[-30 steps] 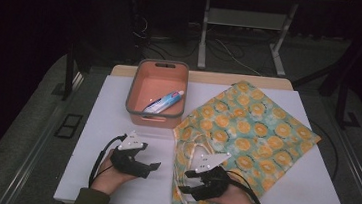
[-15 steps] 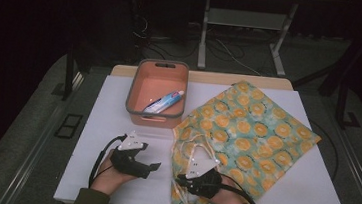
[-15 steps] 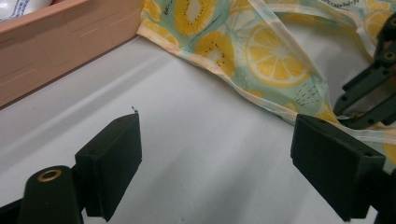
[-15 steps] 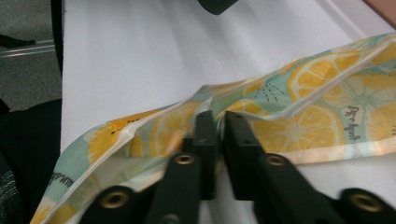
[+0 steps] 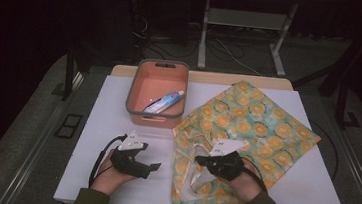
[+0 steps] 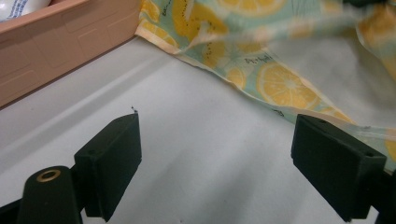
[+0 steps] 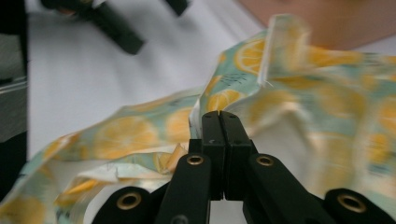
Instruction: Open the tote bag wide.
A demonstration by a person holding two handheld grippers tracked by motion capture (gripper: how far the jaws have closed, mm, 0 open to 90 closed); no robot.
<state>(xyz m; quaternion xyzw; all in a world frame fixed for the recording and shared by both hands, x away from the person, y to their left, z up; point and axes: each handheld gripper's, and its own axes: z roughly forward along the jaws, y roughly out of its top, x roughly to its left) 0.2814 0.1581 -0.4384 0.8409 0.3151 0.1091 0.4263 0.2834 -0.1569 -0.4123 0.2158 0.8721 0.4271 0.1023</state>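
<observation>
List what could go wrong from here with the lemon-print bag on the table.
1. The right claw has just closed on only a thin edge of the lemon-print bag, so the fabric may slip out when lifted.
2. The left claw is open over bare table, so one-sided lifting could let the mouth sag shut.
3. Dragged fabric may nudge the orange bin it reaches.

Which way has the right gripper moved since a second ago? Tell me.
Yes. The right gripper, now shut on the lemon-print bag, has shifted left, toward the orange bin, lifting the bag's edge.
</observation>
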